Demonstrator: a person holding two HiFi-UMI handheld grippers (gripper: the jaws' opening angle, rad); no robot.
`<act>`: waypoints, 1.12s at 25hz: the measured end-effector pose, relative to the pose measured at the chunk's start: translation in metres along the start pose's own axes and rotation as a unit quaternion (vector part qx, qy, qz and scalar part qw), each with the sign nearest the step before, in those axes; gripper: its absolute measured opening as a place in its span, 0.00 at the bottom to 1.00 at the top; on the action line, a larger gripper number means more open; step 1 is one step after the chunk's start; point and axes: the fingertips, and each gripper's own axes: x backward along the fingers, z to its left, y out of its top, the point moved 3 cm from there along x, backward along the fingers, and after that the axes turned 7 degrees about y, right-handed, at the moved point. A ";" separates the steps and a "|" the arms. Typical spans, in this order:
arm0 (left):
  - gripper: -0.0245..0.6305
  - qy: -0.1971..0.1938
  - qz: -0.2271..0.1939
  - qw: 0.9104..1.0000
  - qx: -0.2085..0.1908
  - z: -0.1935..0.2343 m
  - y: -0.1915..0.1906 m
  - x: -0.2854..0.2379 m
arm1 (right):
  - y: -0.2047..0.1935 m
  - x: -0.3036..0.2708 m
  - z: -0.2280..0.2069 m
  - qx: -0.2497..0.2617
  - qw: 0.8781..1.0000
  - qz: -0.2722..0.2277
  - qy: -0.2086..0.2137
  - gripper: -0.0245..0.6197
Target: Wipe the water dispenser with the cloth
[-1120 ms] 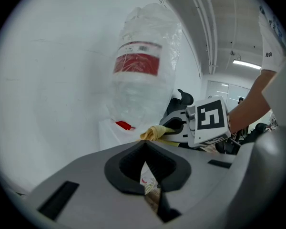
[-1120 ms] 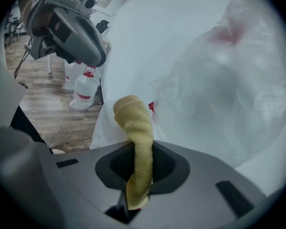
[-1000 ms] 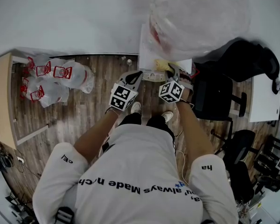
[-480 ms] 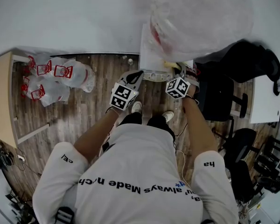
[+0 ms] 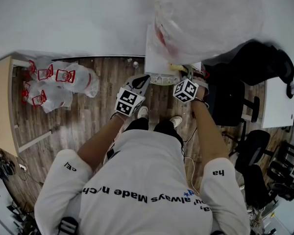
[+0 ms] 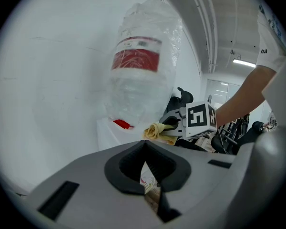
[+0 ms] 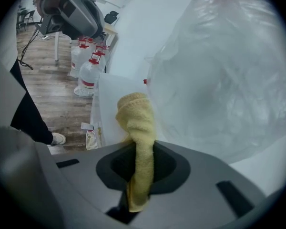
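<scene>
Head view first: right gripper (image 5: 182,75) has slid a bit up and right over the last second. That puts the yellow cloth (image 5: 175,67) on the lower right edge of the white water dispenser (image 5: 154,53), upper middle of frame, while the left gripper (image 5: 142,80) hasn't budged. Left gripper view shows its jaws together on nothing, and right gripper view shows jaws clamped on the cloth, so I'd guess the wipe is only just starting.
</scene>
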 end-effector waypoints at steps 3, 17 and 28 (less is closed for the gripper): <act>0.06 -0.001 0.000 1.000 0.000 -0.001 0.000 0.000 | -0.001 0.001 0.004 -0.002 1.000 0.000 -0.002 0.10; 0.06 0.002 0.001 1.000 0.002 -0.003 -0.004 0.003 | -0.005 0.008 0.015 0.002 1.000 0.000 0.000 0.10; 0.06 0.003 -0.001 1.000 0.005 -0.004 -0.001 0.002 | -0.009 0.017 0.027 -0.018 1.000 -0.004 -0.004 0.10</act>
